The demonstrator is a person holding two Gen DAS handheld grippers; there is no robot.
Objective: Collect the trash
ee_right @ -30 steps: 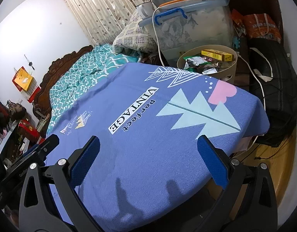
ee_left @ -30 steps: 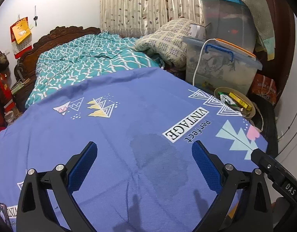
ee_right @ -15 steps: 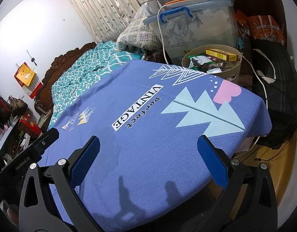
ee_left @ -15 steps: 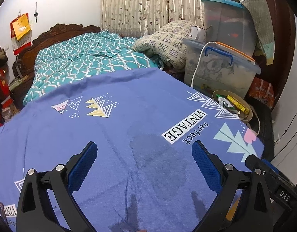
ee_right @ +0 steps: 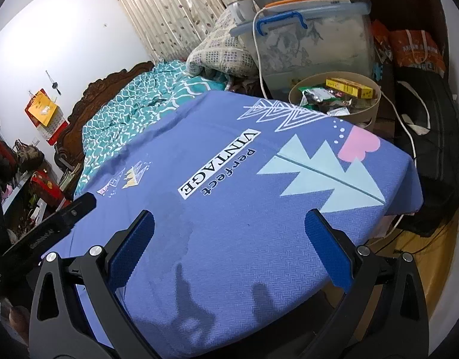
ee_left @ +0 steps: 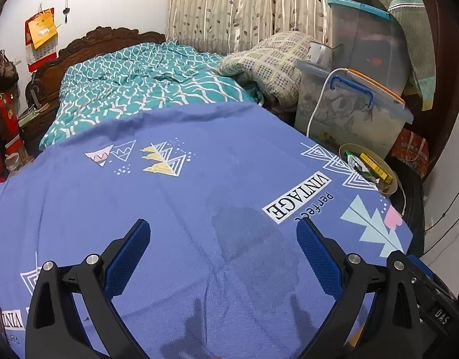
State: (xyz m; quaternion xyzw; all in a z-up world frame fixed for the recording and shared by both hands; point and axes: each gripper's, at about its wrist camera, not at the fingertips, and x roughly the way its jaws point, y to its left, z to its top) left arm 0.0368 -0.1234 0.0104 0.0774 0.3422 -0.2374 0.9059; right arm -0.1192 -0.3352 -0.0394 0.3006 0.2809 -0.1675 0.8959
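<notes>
A round beige bin [ee_right: 370,110] stands on the floor past the table's far right corner, holding wrappers and a yellow box [ee_right: 349,87]; it also shows as the beige bin [ee_left: 392,182] in the left wrist view. My left gripper [ee_left: 222,252] hangs open over the blue printed tablecloth [ee_left: 175,203], nothing between its blue pads. My right gripper [ee_right: 229,246] is open too, above the near part of the blue tablecloth [ee_right: 259,209]. A darker damp patch [ee_left: 253,236] marks the cloth. No loose trash shows on the cloth.
A bed with a teal cover [ee_left: 139,89] lies beyond the table. Clear storage boxes [ee_right: 313,42] with a white cable stand behind the bin. A black bag [ee_right: 432,155] sits on the floor at the right. The other gripper's black body [ee_right: 50,224] shows at the left.
Both grippers have drawn back and risen slightly, so the cloth and the bin look a little farther off. Both stay open and empty.
</notes>
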